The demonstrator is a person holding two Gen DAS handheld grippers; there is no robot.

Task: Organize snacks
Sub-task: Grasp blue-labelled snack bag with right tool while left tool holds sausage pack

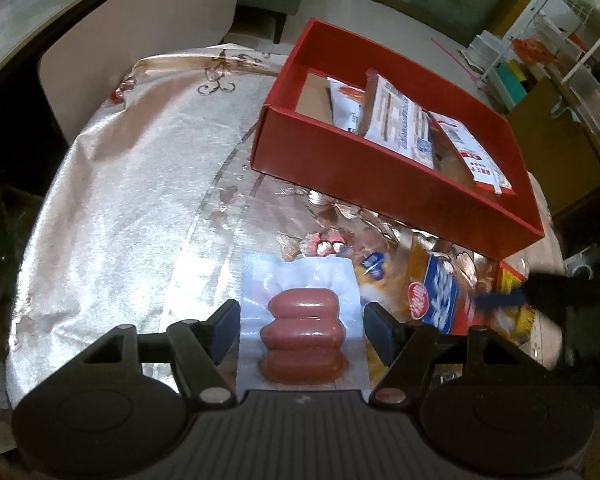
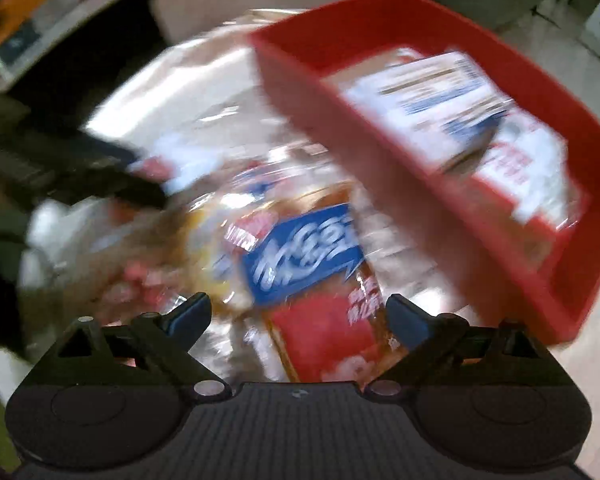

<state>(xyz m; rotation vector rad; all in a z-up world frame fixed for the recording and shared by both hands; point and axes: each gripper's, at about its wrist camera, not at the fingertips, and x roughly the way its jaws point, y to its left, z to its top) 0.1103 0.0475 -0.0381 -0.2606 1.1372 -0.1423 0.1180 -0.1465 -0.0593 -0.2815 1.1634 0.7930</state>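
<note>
Pink sausages in a clear vacuum pack (image 1: 304,336) lie flat on the worktop (image 1: 132,184), between the spread fingers of the left tool (image 1: 302,330), which touch nothing. Just right lies a blue-labelled snack bag (image 2: 300,256), under the right tool (image 2: 298,320), also standing apart, its view blurred. Farther off, a red box (image 1: 380,176) holds white packets (image 1: 404,128).

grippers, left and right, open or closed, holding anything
Left hand-held gripper: open, straddling the sausage pack, not clamped.
Right hand-held gripper: open, over the snack bag.
</note>
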